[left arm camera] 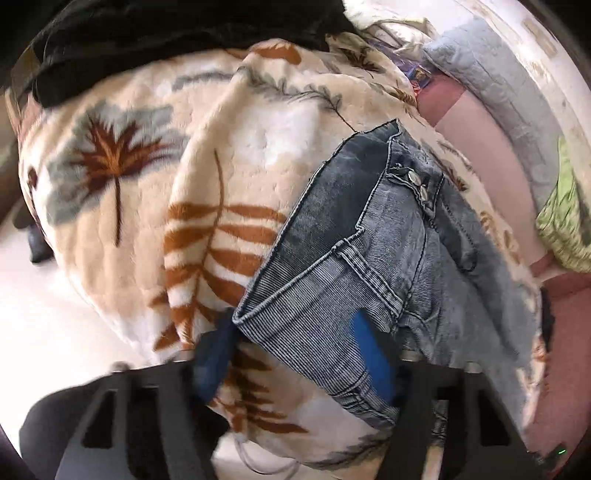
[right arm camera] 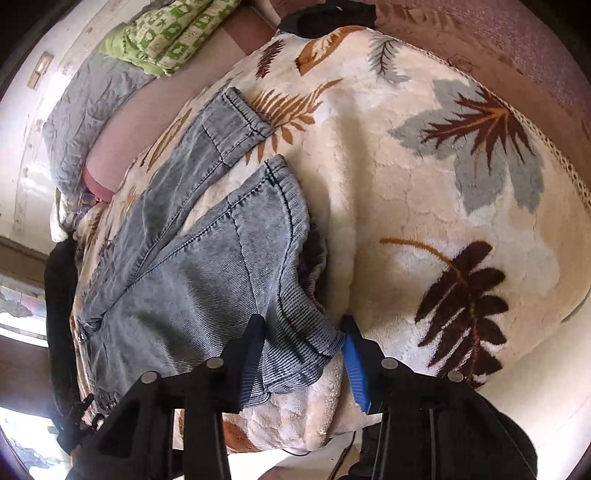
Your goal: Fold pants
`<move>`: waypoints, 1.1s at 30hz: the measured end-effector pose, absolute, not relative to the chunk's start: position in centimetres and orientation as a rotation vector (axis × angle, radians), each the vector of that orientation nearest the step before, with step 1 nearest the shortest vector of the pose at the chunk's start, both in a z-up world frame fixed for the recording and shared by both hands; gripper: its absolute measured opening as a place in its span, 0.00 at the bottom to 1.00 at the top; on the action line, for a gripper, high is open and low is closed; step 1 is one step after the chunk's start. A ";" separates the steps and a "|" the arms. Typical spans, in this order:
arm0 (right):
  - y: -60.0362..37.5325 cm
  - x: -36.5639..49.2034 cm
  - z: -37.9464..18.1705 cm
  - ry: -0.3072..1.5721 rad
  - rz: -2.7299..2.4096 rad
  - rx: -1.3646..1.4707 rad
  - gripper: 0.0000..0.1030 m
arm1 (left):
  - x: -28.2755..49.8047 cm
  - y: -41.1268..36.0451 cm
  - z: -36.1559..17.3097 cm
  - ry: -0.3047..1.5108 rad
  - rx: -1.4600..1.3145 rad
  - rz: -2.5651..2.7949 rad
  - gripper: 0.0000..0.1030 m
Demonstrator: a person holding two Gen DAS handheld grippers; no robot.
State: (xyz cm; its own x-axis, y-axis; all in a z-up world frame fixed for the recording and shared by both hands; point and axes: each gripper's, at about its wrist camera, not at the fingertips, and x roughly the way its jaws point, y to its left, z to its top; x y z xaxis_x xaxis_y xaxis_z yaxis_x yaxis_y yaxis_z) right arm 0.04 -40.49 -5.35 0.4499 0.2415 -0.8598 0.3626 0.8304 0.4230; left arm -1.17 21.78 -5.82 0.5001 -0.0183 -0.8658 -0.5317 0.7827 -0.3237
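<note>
A: Where do the pants (left arm camera: 373,236) lie?

B: The grey-blue denim pants lie flat on the leaf-patterned blanket (left arm camera: 122,206) that covers the bed. In my left wrist view they run from the waist with its two metal buttons (left arm camera: 417,186) at about 1 o'clock down to a corner at 6 o'clock. In my right wrist view the two hemmed leg ends (right arm camera: 240,125) point toward 12 o'clock.

A: How does each hand-held gripper stand?

B: My left hand-held gripper (left arm camera: 295,354) straddles the near denim corner: one blue pad (left arm camera: 373,354) rests on the cloth at 5 o'clock, the other is on the blanket at 7 o'clock; whether they press I cannot tell. My right hand-held gripper (right arm camera: 303,354) has a folded denim edge between its blue pads (right arm camera: 356,373), both touching the cloth, so it is clamped on the pants.

A: What surrounds the blanket?

B: A green patterned cloth (right arm camera: 166,33) at 11 o'clock in the right wrist view, and a black garment (left arm camera: 177,33) at 12 o'clock in the left wrist view.
</note>
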 end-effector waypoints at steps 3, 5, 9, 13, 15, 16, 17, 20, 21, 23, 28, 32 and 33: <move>-39.5 0.1 -4.1 1.117 -0.083 0.510 0.23 | -0.9 21.7 -4.9 0.999 -0.570 0.344 0.11; -38.4 -0.2 -2.3 1.088 -0.083 0.405 0.21 | -1.2 21.0 -3.5 0.972 -0.503 0.356 0.10; -37.2 -1.3 0.2 1.029 -0.112 0.247 0.22 | -3.2 19.2 0.0 0.855 -0.369 0.389 0.09; -38.8 0.8 -5.8 1.293 -0.188 0.176 0.62 | -2.7 19.8 -2.9 0.987 -0.353 0.414 0.10; -40.2 0.4 -5.3 1.242 -0.163 0.267 0.62 | -2.5 21.1 -4.3 1.053 -0.401 0.419 0.11; -40.9 0.2 -4.0 1.189 -0.164 0.299 0.62 | -2.9 21.6 -3.9 1.032 -0.425 0.420 0.20; -41.5 0.1 -2.9 1.138 -0.166 0.321 0.63 | -3.4 22.0 -2.8 0.990 -0.427 0.438 0.38; -42.6 1.7 -0.4 1.029 -0.128 0.373 0.72 | -3.4 21.6 0.8 0.862 -0.388 0.415 0.62; -42.6 2.9 -0.1 1.025 -0.102 0.389 0.72 | -3.2 21.0 2.0 0.819 -0.362 0.391 0.63; -42.4 6.0 -0.4 1.016 -0.014 0.422 0.72 | -1.8 19.2 3.5 0.758 -0.316 0.291 0.66; -41.0 13.8 -5.8 1.175 -0.048 0.346 0.36 | 2.7 16.2 0.1 0.843 -0.288 0.167 0.66; -38.1 13.7 -4.8 1.153 -0.078 0.113 0.21 | 4.9 16.2 -6.6 1.041 -0.212 0.239 0.70; -37.4 13.4 -4.0 1.113 -0.101 0.045 0.21 | 4.3 15.9 -6.2 0.985 -0.176 0.239 0.70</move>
State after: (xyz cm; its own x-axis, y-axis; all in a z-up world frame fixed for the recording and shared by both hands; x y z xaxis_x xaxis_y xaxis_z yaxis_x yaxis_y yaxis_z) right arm 13.39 -37.38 -4.00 0.4379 -0.0584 -0.8971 0.1040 0.9945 -0.0140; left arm 4.32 15.90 -6.19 0.5296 0.1202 -0.8397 -0.2784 0.9597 -0.0382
